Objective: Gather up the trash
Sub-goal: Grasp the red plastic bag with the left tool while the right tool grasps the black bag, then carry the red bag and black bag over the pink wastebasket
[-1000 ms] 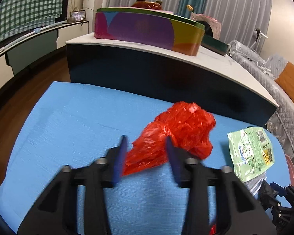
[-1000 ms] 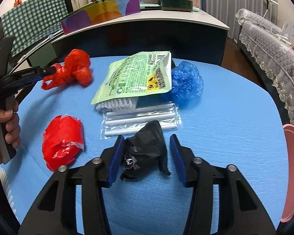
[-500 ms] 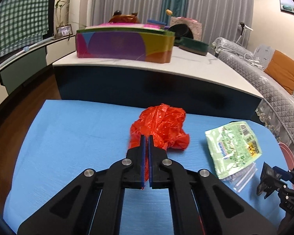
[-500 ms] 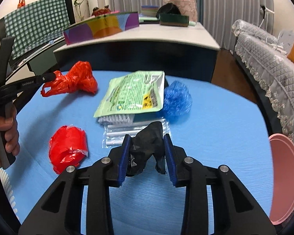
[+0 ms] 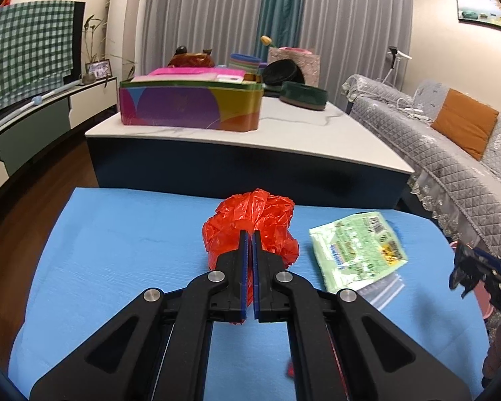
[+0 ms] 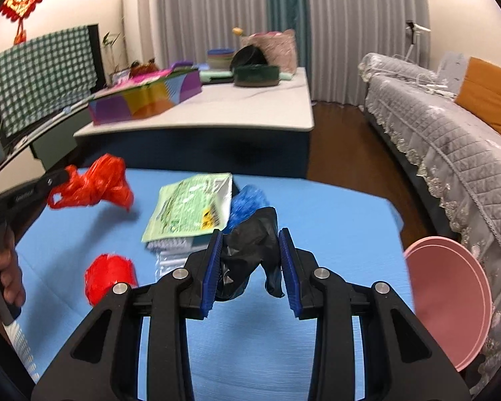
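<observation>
My left gripper (image 5: 249, 238) is shut on a crumpled red plastic bag (image 5: 250, 220), which hangs above the blue table (image 5: 123, 234). The right wrist view shows that red bag (image 6: 97, 183) off the table, in the left gripper (image 6: 55, 178). My right gripper (image 6: 251, 232) is shut on a black plastic bag (image 6: 247, 254), lifted a little off the table. On the table lie a green snack packet (image 6: 190, 207), a blue crumpled bag (image 6: 247, 198), a clear zip bag (image 6: 170, 262) and a second red wad (image 6: 108, 275).
A pink basin (image 6: 451, 300) stands at the table's right edge. Behind the blue table is a white-topped dark table (image 5: 284, 140) carrying a colourful box (image 5: 190, 107). A grey quilted sofa (image 6: 451, 153) runs along the right. A hand (image 6: 3, 274) holds the left gripper's grip.
The left jaws closed on the red bag and raised it. The right jaws closed on the black bag and lifted it off the table.
</observation>
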### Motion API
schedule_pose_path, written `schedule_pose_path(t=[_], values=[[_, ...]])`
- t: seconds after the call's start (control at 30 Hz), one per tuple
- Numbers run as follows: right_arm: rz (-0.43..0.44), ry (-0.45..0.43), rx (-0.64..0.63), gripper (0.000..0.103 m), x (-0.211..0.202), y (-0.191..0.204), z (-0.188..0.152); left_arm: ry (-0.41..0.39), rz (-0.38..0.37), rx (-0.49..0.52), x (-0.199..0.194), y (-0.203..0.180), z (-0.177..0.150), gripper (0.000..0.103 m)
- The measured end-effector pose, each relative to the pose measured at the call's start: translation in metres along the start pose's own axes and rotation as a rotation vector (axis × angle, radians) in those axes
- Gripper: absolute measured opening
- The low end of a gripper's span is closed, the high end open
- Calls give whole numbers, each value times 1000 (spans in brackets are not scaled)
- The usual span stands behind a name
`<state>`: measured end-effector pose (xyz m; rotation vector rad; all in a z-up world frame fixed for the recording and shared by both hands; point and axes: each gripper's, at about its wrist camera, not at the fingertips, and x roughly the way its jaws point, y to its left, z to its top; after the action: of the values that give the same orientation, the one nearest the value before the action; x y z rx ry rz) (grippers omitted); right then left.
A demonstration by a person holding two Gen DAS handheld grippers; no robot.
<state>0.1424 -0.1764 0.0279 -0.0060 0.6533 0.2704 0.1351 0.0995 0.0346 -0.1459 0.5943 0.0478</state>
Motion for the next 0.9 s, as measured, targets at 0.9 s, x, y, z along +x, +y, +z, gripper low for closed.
schedule_pose_path(t=[0.9], values=[[-175,-101,111,35,-64,-60,4,-56,-112,91,-41,-66,-14,2]])
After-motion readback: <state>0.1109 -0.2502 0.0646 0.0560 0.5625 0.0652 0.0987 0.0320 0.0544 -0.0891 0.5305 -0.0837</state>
